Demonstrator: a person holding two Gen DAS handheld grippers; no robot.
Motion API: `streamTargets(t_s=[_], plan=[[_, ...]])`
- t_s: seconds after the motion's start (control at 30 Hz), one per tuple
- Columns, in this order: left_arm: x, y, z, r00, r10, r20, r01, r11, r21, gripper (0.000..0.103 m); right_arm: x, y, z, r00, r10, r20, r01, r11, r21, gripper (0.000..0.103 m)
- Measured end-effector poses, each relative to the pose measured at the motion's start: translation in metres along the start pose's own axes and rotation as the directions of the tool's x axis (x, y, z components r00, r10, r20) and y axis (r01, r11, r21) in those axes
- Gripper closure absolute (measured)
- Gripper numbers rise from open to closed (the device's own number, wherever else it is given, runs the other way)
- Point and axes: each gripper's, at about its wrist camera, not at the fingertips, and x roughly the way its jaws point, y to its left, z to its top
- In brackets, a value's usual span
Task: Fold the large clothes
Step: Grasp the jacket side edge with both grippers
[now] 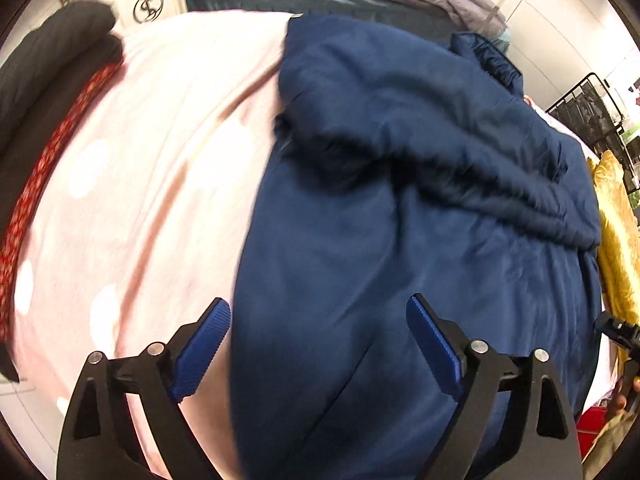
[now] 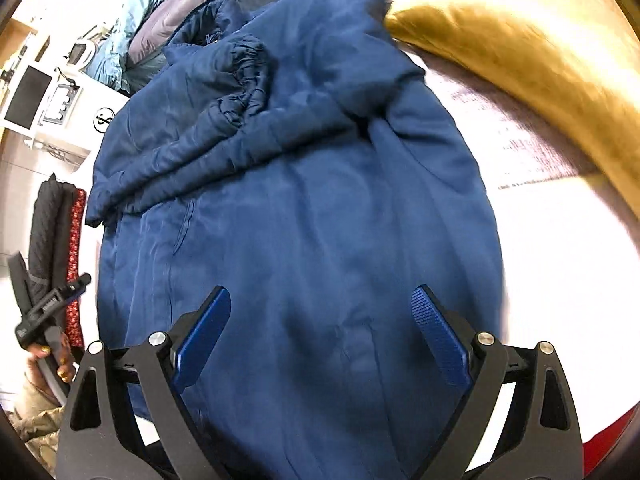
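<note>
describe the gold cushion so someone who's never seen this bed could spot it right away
Start at the large navy blue padded jacket spread over the pale pink polka-dot bedsheet. Along the jacket's far side from the folded black quilted garment with red floral lining lies the shiny mustard-gold velvet cushion. It is the only gold, glossy thing there; everything beside it is matte blue, pink or grey.

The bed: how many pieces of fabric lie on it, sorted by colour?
Navy blue: 1, the jacket
Pink with white dots: 1, the bedcover
Golden yellow: 1, the pillow
Black: 1, the folded garment
Red patterned: 1, the cloth
Total: 5
</note>
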Motion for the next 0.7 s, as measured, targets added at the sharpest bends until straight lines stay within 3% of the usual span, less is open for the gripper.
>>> streamTargets(t_s=[0.2, 0.3, 0.43, 0.6, 0.7], plan=[[0.0, 0.031, -0.034, 0.998, -0.011, -0.069, 0.01, 1.0, -0.016, 0.026, -0.016, -0.034, -0.029, 0.995, 0.102, -0.004, -0.102, 0.993, 0.065, 0.012], [0.001, 0.039, -0.049, 0.995, -0.019, -0.098, 0.018, 1.0, -0.007, 0.03, -0.022, -0.048, -0.044, 0.991, 0.131, -0.019, -0.129, 0.988, 0.084, 0.019], [0.001, 0.043, -0.068, 0.992, -0.022, -0.126, 0.025, 1.0, 0.018, 0.032, -0.034, -0.057, -0.058, 0.989, 0.145, -0.011, -0.143, 0.986, 0.089, 0.022], [-0.002, 0.048, -0.081, 0.991, -0.048, -0.124, 0.05, 0.999, 0.018, 0.033, -0.047, -0.075, -0.068, 0.995, 0.1, 0.018, -0.102, 0.988, 0.12, 0.022], [-0.001, 0.049, -0.087, 0.988, -0.084, -0.131, 0.086, 0.996, 0.013, 0.033, -0.043, -0.078, -0.07, 0.995, 0.099, -0.007, -0.097, 0.989, 0.112, 0.03]])
